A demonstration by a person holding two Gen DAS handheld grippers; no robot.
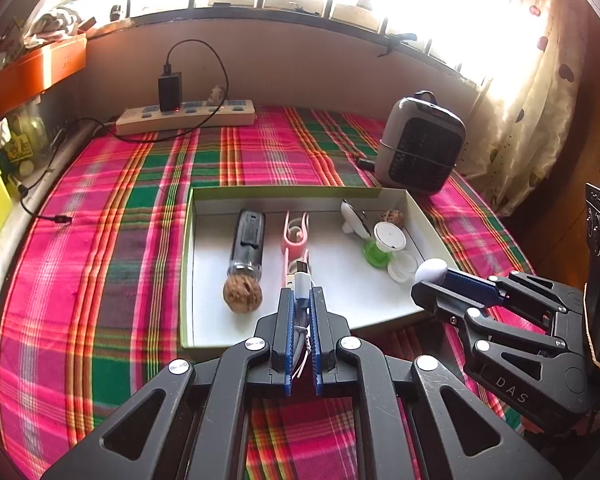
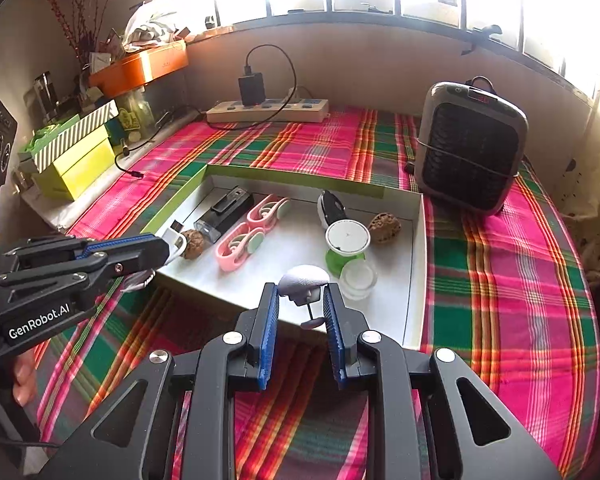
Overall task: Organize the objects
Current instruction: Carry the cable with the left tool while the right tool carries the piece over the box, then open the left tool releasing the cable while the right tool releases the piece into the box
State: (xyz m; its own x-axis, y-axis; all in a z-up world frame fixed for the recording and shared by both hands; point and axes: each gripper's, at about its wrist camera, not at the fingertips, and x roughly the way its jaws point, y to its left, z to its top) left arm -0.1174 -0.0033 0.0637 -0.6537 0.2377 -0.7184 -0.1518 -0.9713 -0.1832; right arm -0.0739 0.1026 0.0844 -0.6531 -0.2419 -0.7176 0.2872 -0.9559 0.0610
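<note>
An open white box with a green rim (image 1: 284,191) (image 2: 296,176) lies on the plaid cloth. It holds a black gadget (image 1: 248,240), a walnut (image 1: 242,294), pink clips (image 1: 296,236), a green bottle with a white cap (image 1: 384,240) and a second walnut (image 2: 385,227). My left gripper (image 1: 302,298) (image 2: 158,248) hovers over the box's near edge, shut on a white USB cable (image 1: 302,280) whose plug sticks out forward. My right gripper (image 2: 301,292) (image 1: 428,288) hangs over the near right corner, shut on a small pale shell-shaped piece with a stem (image 2: 304,276).
A grey heater (image 2: 470,148) stands right of the box. A power strip (image 1: 186,116) with a black charger lies at the back wall. Yellow boxes (image 2: 76,164) and an orange box (image 2: 140,66) are stacked on the left. A curtain (image 1: 540,112) hangs at the right.
</note>
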